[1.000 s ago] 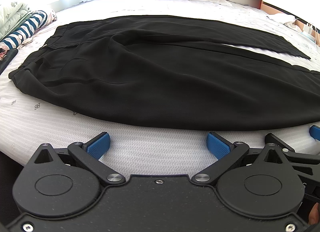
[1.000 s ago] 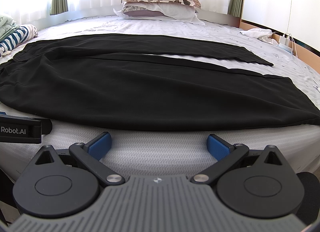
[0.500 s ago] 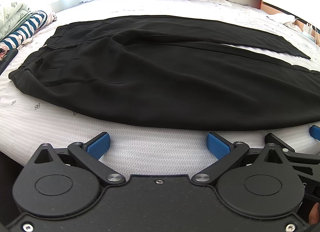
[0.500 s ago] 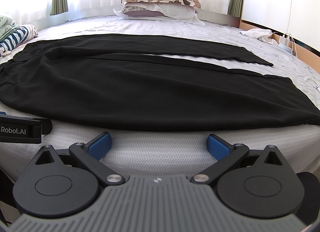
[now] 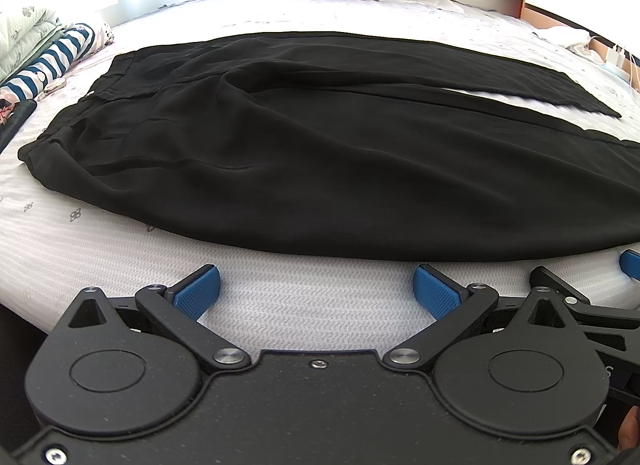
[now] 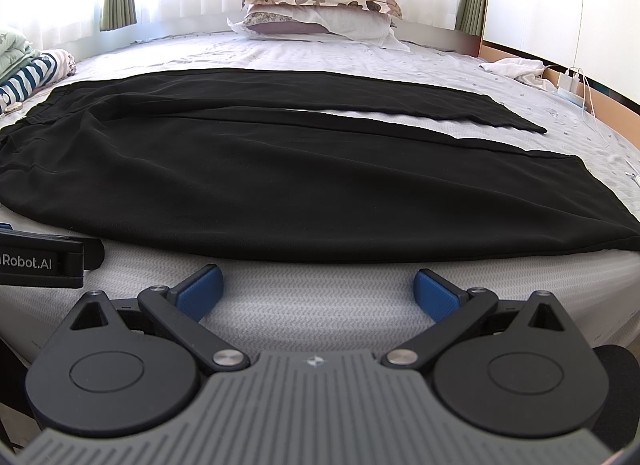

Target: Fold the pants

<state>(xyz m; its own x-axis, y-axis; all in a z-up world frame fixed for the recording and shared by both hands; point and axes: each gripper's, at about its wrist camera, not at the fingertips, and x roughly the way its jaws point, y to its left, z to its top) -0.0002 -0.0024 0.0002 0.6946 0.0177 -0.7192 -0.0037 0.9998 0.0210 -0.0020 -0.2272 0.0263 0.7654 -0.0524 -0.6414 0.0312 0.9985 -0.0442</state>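
pants (image 5: 340, 153) flat on bed (image 5: 120, 249), waistband left, legs right | my left claw (image 5: 316, 289) and right claw (image 6: 316, 289) wide, empty, just short of near hem | thin, limp, likely slippery: pinch waistband corner and cuff

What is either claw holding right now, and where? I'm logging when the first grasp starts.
Nothing. The left claw and right claw are both open, short of the pants on the bed.

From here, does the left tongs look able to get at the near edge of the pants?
Probably yes. The left tongs are open just short of the pants, whose near edge lies flat on the bed, with only bare sheet between.
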